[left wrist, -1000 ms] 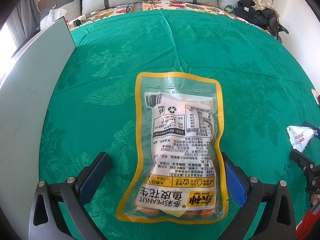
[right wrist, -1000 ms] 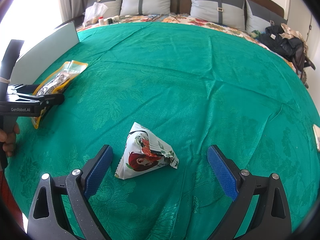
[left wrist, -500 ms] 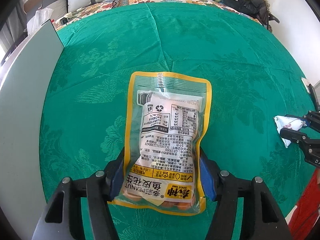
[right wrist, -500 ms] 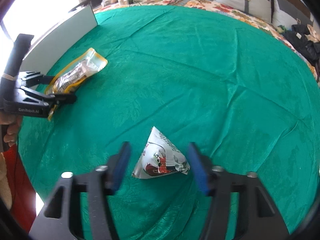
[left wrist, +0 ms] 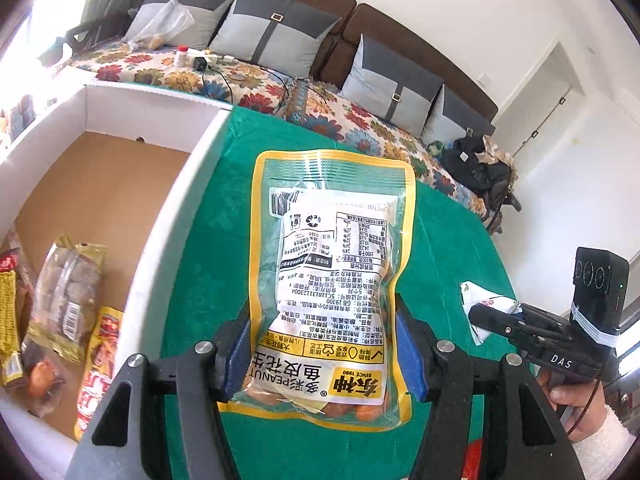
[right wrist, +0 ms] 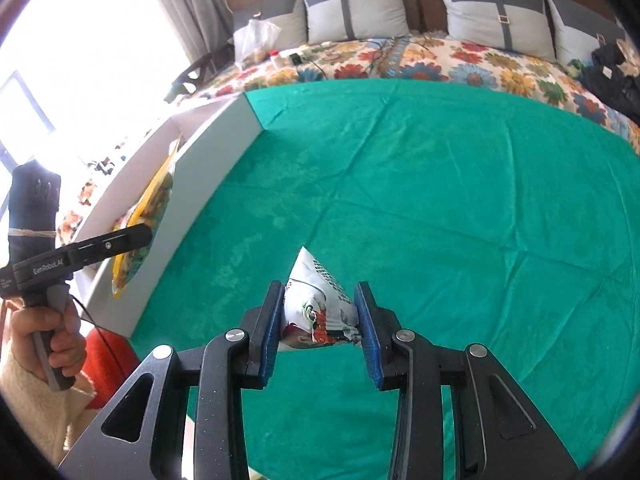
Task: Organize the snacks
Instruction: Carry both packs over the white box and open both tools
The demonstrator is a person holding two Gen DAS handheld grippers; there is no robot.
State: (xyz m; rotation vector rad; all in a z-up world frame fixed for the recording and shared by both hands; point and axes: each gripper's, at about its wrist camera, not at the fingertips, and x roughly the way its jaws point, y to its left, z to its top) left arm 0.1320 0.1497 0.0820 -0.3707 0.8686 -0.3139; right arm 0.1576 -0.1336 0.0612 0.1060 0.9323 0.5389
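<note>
My left gripper (left wrist: 322,350) is shut on a yellow-edged peanut bag (left wrist: 328,276) and holds it upright in the air beside a white-walled cardboard box (left wrist: 176,208). In the right wrist view the same bag (right wrist: 140,220) hangs next to the box wall (right wrist: 200,184). My right gripper (right wrist: 318,330) is shut on a small white triangular snack pack (right wrist: 320,304), lifted above the green cloth (right wrist: 460,208). This pack also shows in the left wrist view (left wrist: 484,308), held by the right gripper's fingers (left wrist: 504,322).
The box holds several snack packets (left wrist: 64,300) at its near end; its far end shows bare cardboard (left wrist: 100,184). A floral sofa with grey cushions (right wrist: 352,12) runs behind the table. Black bags (left wrist: 480,172) lie at the far right.
Both grippers have lifted their packs off the green cloth. The left gripper has carried the peanut bag up beside the box, whose inside is now in view. The right gripper closed on the triangular pack.
</note>
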